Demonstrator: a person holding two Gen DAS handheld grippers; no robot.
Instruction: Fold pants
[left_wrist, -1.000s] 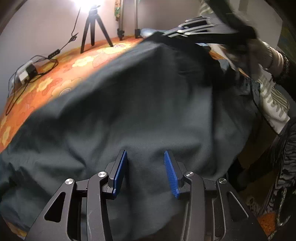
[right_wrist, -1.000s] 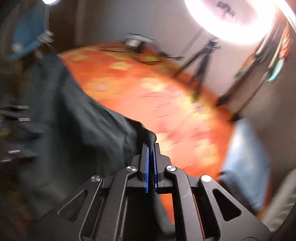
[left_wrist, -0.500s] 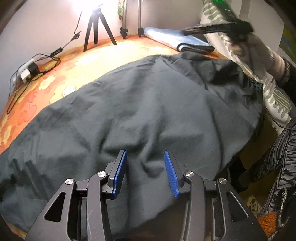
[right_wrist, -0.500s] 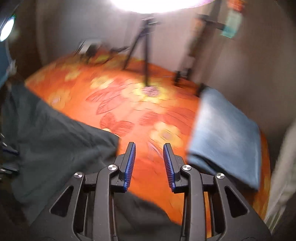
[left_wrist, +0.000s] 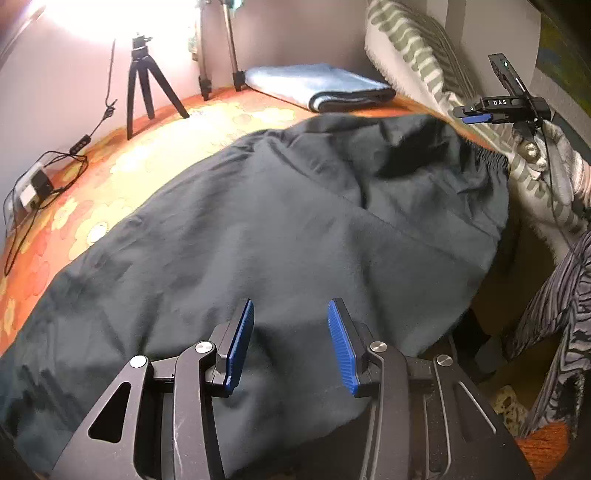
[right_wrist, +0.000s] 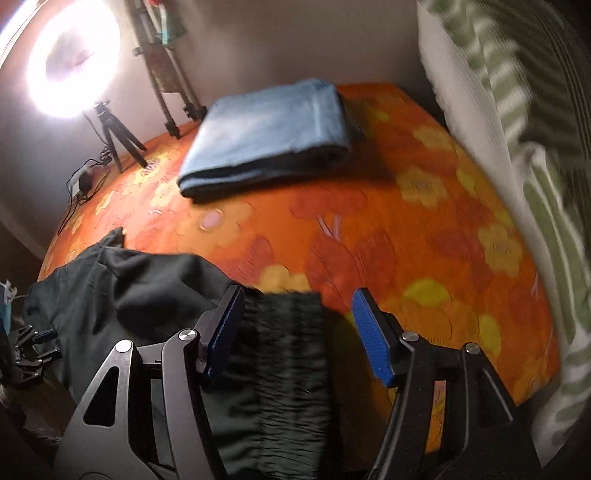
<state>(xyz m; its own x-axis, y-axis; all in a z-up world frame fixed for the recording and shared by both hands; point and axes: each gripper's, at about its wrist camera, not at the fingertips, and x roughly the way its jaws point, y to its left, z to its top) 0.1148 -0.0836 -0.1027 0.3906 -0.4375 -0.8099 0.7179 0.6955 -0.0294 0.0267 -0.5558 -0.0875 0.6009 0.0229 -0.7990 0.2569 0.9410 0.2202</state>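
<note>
Dark pants (left_wrist: 280, 229) spread on the orange bedspread (left_wrist: 122, 173); my left gripper (left_wrist: 291, 343) hovers wide open, empty. Right view: right gripper (right_wrist: 295, 332), shut on the fabric a second ago, now gapes over the waistband (right_wrist: 288, 354); released, ready to regrip.

- Your pants (left_wrist: 280, 229) are plain dark charcoal, without any pattern.
- The bedcover (right_wrist: 388, 236) beneath them is orange, printed with red and yellow flowers.
- The folded towel (right_wrist: 273, 129) is light blue with a darker edge.
- The pillow (left_wrist: 417, 51) is white with olive-green wavy stripes.
- Your grippers are black; the left gripper (left_wrist: 291, 347) and right gripper (right_wrist: 299, 332) carry blue ribbed pads (left_wrist: 341, 347).
- The small tripod (left_wrist: 142, 81) is black.
</note>
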